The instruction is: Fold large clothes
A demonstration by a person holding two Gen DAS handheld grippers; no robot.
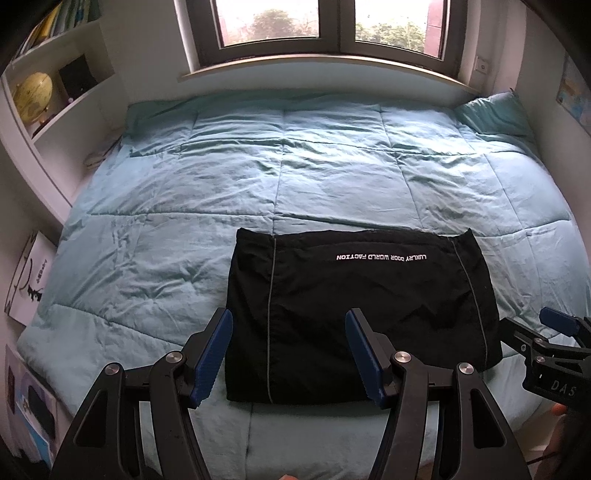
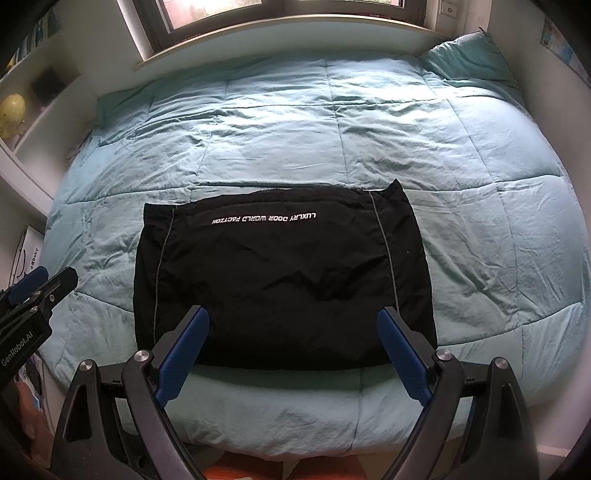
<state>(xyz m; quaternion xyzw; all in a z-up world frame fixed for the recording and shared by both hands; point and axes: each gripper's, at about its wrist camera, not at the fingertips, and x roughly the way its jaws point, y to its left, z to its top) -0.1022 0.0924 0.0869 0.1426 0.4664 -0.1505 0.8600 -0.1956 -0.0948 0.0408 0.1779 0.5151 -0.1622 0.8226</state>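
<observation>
A black garment (image 1: 354, 306) with white lettering and grey piping lies folded into a flat rectangle on the light blue quilt (image 1: 258, 173), near the bed's front edge. It also shows in the right wrist view (image 2: 280, 280). My left gripper (image 1: 290, 325) is open and empty, held above the garment's near left part. My right gripper (image 2: 293, 321) is open and empty, held above the garment's near edge. The right gripper shows at the right edge of the left wrist view (image 1: 557, 325), and the left gripper at the left edge of the right wrist view (image 2: 40, 280).
A blue pillow (image 1: 491, 114) lies at the bed's far right corner. A window (image 1: 317, 29) with a sill runs behind the bed. White shelves (image 1: 55, 107) with a yellow globe (image 1: 33, 96) stand on the left. Boxes (image 1: 26, 280) lean beside the bed at left.
</observation>
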